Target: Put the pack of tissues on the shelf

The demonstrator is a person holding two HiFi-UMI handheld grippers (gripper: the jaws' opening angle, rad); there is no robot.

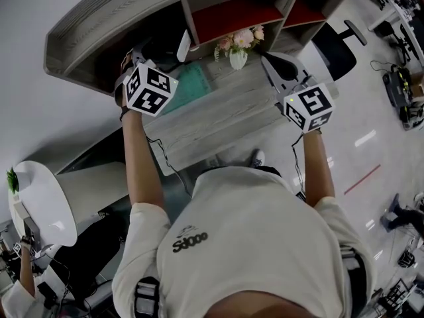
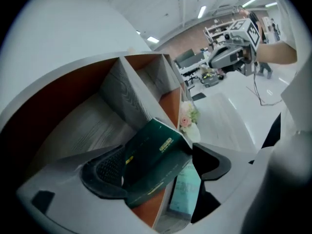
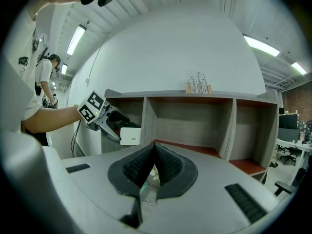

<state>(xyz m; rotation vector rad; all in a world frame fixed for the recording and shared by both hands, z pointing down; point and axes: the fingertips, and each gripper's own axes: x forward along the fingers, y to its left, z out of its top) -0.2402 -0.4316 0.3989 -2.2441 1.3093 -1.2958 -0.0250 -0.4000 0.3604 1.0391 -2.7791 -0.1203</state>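
The pack of tissues (image 2: 156, 155) is dark green with a gold label. It lies tilted between the jaws of my left gripper (image 2: 158, 152), inside the left compartment of the grey wooden shelf (image 2: 131, 87). Its side rests against the left pad (image 2: 105, 172), and only its far corner reaches the right jaw's tip, so the jaws stand open around it. In the head view my left gripper (image 1: 159, 48) reaches into that compartment of the shelf (image 1: 132, 18). My right gripper (image 1: 268, 61) hovers over the desk with its pads (image 3: 168, 162) shut together and empty.
A white vase of pink flowers (image 1: 238, 50) stands on the desk (image 1: 225, 111) under the middle compartment. A teal packet (image 1: 189, 85) lies on the desk below my left gripper. The shelf's other compartments have red floors. A black office chair (image 1: 334, 48) stands to the right.
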